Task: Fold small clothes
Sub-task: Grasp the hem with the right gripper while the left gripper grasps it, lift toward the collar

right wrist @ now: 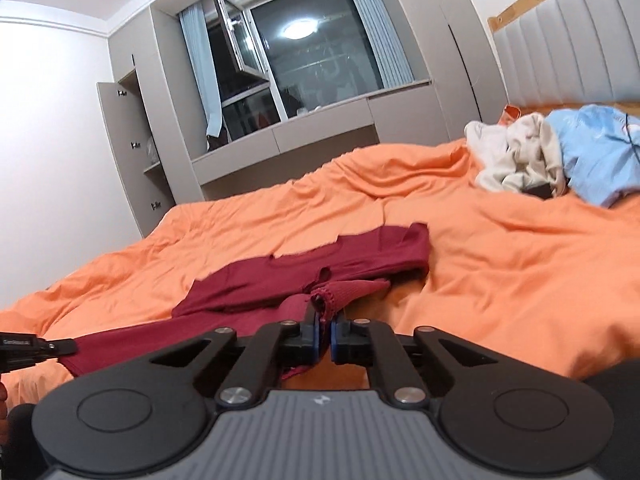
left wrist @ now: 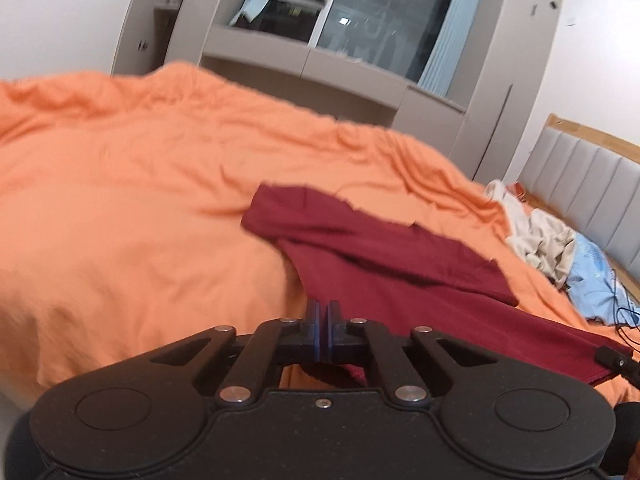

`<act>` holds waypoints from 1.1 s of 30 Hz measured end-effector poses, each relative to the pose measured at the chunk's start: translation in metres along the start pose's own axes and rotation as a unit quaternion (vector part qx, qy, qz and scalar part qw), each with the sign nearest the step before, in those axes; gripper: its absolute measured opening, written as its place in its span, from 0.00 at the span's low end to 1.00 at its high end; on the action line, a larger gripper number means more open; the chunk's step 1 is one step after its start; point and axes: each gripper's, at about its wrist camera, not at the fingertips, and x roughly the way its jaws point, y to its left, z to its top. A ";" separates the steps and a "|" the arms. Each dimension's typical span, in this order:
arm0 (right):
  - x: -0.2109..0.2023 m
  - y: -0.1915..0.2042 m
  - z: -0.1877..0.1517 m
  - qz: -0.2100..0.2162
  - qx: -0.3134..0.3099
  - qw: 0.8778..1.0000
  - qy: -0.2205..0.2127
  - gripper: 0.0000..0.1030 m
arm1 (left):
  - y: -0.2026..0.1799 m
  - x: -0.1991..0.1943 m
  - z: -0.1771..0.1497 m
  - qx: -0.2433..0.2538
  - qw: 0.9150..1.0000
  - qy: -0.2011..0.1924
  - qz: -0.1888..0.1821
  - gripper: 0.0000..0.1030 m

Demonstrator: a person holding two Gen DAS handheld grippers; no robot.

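Maroon garment [right wrist: 304, 276] is pinched at its near hem by left gripper [left wrist: 322, 312] and right gripper [right wrist: 325, 320]. Sleeves appear folded in; the lengthwise fold is judged outstanding, and a clothes pile [right wrist: 532, 156] is left.

Work surface: a bed [right wrist: 500, 272] covered edge to edge by an orange quilt [left wrist: 132, 184], rumpled, with long creases running toward the far side. A grey padded headboard [right wrist: 568, 44] with a wood frame stands at the right end.

Lying directly on the quilt:
- dark red garment [right wrist: 320, 264], spread mostly flat near the front edge, one sleeve doubled across the body, near hem lifted off the cover;
- heap of cream clothes [right wrist: 516, 152] by the headboard, crumpled;
- light blue garment [right wrist: 600, 152] touching that heap on its right, a thin black cable [left wrist: 624, 320] trailing over it.
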 end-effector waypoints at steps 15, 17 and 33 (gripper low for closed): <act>0.002 -0.012 -0.027 -0.031 -0.031 0.995 0.090 0.12 | -0.008 -0.014 -0.029 0.035 0.999 0.035 0.004 0.08; -0.001 -0.008 -0.027 -0.037 -0.050 0.994 0.091 0.21 | -0.010 -0.013 -0.029 0.038 0.998 0.039 0.006 0.21; -0.006 0.055 -0.054 -0.059 -0.400 0.906 0.128 0.97 | -0.047 -0.012 -0.034 0.134 0.990 0.033 0.037 0.99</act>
